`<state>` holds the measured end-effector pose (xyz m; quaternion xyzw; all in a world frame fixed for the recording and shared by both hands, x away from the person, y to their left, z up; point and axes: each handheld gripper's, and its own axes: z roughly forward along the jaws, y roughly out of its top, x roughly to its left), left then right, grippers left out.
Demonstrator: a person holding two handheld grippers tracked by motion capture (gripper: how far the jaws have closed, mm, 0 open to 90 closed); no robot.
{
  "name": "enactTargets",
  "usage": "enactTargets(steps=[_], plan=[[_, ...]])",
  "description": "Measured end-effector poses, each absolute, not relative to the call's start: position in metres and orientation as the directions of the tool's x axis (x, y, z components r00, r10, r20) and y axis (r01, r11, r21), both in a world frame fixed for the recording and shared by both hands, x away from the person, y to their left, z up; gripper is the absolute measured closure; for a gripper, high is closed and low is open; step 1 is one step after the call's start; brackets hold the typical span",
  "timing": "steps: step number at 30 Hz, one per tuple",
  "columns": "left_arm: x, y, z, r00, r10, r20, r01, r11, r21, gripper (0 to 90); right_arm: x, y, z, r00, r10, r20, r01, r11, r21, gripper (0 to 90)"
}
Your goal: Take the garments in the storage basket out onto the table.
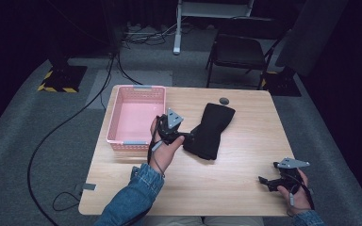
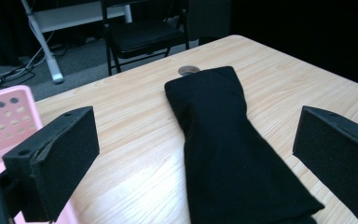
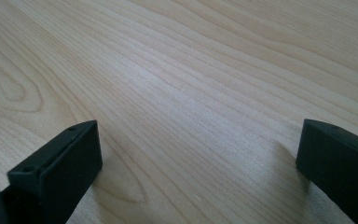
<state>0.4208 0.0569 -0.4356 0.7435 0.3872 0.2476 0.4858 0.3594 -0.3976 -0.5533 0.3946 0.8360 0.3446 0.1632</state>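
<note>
The wooden counter [image 1: 226,183] took up most of the room's lit space, a pale slab with dark floor all round it. On its far left part sat a pink basket [image 1: 115,120], perforated along its walls and with nothing in it that I could see. Just right of the basket, near the middle of the counter, lay a folded black cloth [image 1: 211,129], a long bundle running from the near left toward the far right, its far end almost touching a small grey disc [image 1: 224,100] set in the wood.

The left gripper [image 1: 188,136] was at the near end of that cloth, its jaws spread wide with the fabric lying between them and neither pad [image 2: 51,161] pressing it yet as far as I could tell. The right gripper [image 1: 265,182] rested well apart from all this, at the near right corner of the counter, its jaws also spread with only bare wood between them.

To my eye the step was picking the cloth up, probably for the basket. Doing it well would mean dropping the left gripper low enough that both pads catch every folded layer, then closing firmly at the thick near end so the bundle does not unfold as it lifts.

I could read no brand, label or writing anywhere.
</note>
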Motion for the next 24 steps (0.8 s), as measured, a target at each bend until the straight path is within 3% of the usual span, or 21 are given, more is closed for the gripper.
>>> enactTargets(steps=[24], plan=[[0.397, 0.104, -0.449, 0.574, 0.819, 0.012, 0.335, -0.248, 0.909, 0.0, 0.359, -0.397, -0.553, -0.633, 0.774, -0.001, 0.549, 0.449, 0.705, 0.0]])
